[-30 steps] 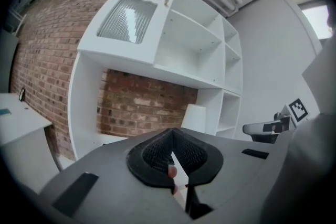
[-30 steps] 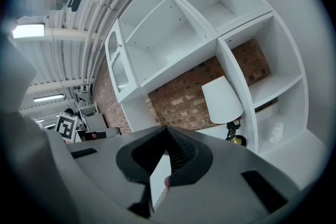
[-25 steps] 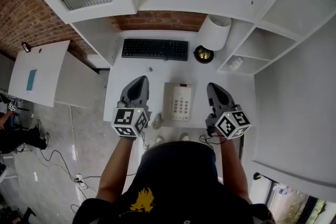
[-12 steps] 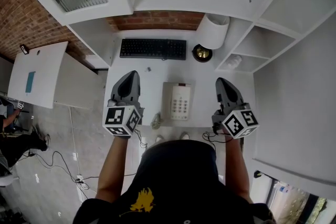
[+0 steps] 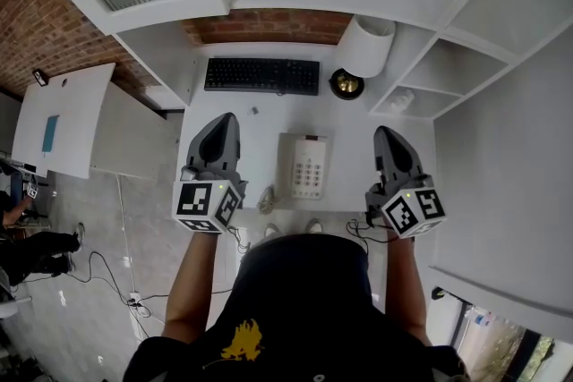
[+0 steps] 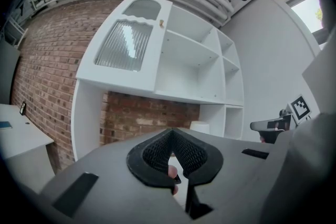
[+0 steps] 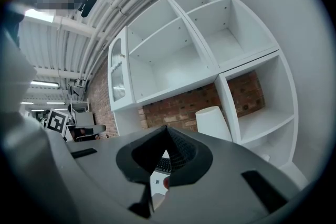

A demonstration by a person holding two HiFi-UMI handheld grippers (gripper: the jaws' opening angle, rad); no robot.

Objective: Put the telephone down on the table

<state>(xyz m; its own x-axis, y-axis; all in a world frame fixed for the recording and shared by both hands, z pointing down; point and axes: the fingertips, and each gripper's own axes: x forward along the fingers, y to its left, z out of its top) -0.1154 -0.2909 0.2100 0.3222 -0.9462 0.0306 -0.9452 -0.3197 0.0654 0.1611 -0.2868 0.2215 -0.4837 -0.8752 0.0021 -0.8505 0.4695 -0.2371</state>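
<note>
A cream telephone (image 5: 307, 165) with a keypad lies flat on the white desk (image 5: 269, 116), handset along its left side. My left gripper (image 5: 224, 123) hovers to the left of it, shut and empty, pointing level toward the back wall. To the phone's right hangs my right gripper (image 5: 387, 135), also shut with nothing between its jaws. Neither touches the phone. In the left gripper view the jaws meet at a point (image 6: 171, 131); in the right gripper view they meet likewise (image 7: 166, 127).
A black keyboard (image 5: 262, 75) lies at the back of the desk. A white lampshade (image 5: 366, 48) and a dark round base (image 5: 346, 85) stand at back right. White shelving (image 5: 421, 94) rises on the right; a small crumpled object (image 5: 267, 200) sits near the front edge.
Both grippers have risen and spread apart, away from the telephone, which stays on the desk.
</note>
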